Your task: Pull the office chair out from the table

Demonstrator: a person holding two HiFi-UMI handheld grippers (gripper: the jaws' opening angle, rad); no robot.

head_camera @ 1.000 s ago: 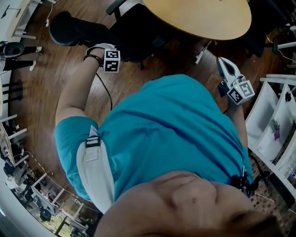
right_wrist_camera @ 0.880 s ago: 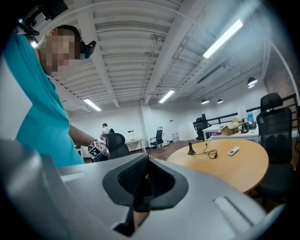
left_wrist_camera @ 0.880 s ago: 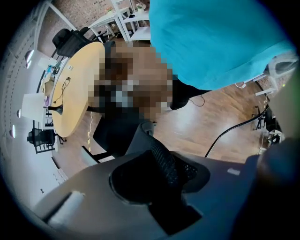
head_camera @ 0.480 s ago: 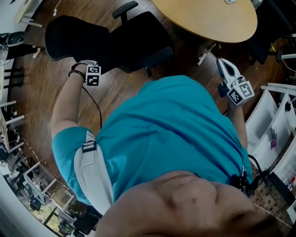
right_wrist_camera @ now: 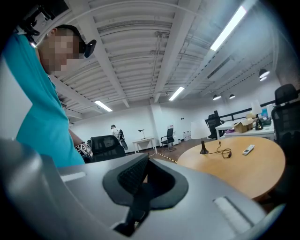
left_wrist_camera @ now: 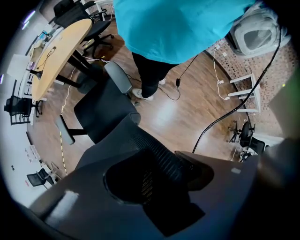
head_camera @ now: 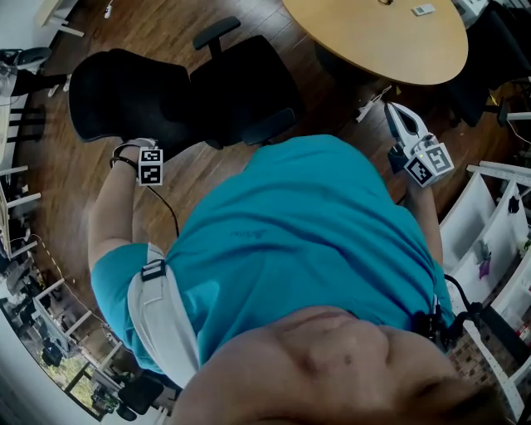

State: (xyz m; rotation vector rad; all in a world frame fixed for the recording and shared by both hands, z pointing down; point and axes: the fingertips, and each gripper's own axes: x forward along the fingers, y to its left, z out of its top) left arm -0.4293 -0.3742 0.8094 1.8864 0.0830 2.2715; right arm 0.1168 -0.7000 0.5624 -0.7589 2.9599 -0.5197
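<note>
The black office chair [head_camera: 241, 83] stands on the wood floor, apart from the round wooden table [head_camera: 373, 33], its seat turned toward the table. My left gripper [head_camera: 143, 151] points down at the top edge of the chair's backrest [head_camera: 124, 95]. In the left gripper view the backrest [left_wrist_camera: 117, 140] runs up between the jaws of the left gripper [left_wrist_camera: 154, 173]. Those jaws are opening and no longer press on it. My right gripper [head_camera: 390, 108], white, hangs level in the air near the table's edge. Seen from the right gripper [right_wrist_camera: 140, 187] itself, it is shut and empty.
White shelving [head_camera: 489, 216] stands at the right. More black chairs [head_camera: 498, 41] sit behind the table at the top right. A thin black cable [head_camera: 166, 207] lies on the floor beside my left arm. A small remote [head_camera: 422, 10] lies on the tabletop.
My left hand has swung left and the chair has rolled with it, coming out from under the table. The right gripper has barely shifted.
</note>
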